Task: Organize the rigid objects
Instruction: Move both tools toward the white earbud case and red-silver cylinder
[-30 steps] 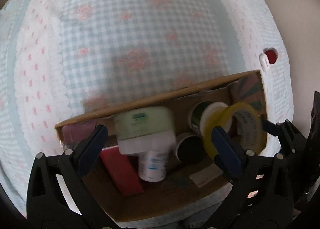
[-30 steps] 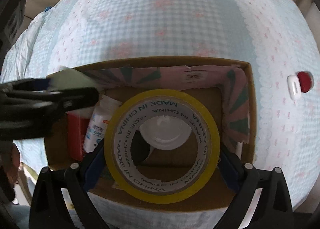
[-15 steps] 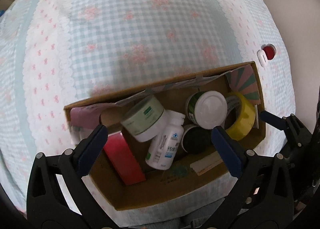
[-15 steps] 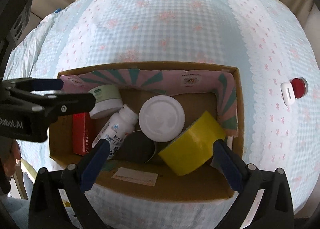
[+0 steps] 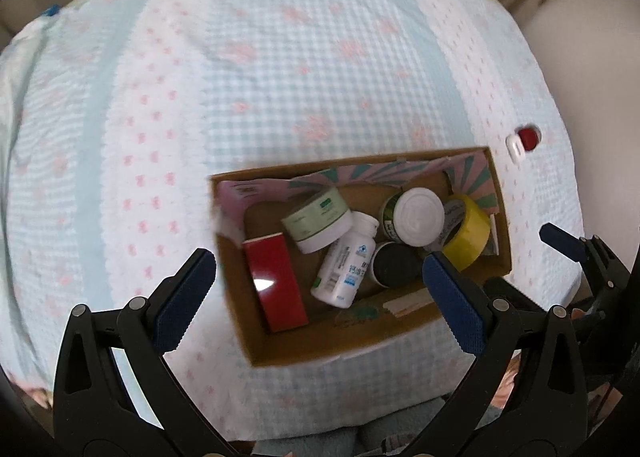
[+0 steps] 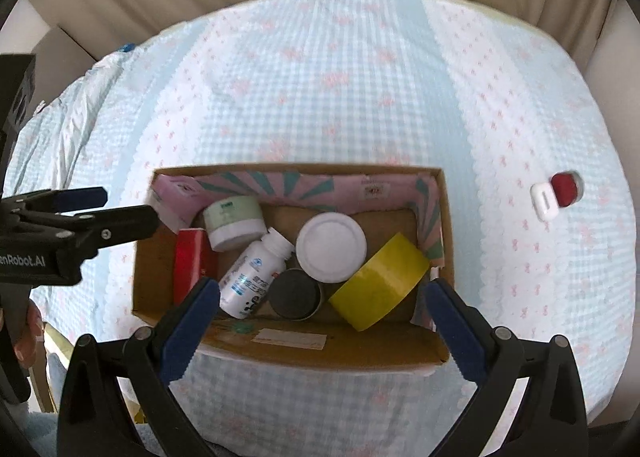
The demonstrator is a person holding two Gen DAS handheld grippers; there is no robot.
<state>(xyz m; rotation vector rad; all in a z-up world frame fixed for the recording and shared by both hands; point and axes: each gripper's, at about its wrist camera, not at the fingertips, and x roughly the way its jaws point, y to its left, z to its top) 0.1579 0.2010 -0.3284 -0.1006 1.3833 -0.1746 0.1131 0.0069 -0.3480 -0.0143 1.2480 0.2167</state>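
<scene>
My left gripper (image 5: 320,277), marked "Robot.AI" in the right wrist view, and my right gripper (image 6: 322,305) both stand spread and empty above the open brown cardboard box (image 6: 280,349). Inside, left to right: a red rectangular box (image 6: 192,265), a pale green jar (image 6: 234,221), a white pill bottle (image 6: 254,277), a white-lidded tub (image 6: 331,247), and the yellow tape roll (image 6: 380,281), which my right gripper held a second ago. Only the left view shows "MADE IN" on its core.
</scene>
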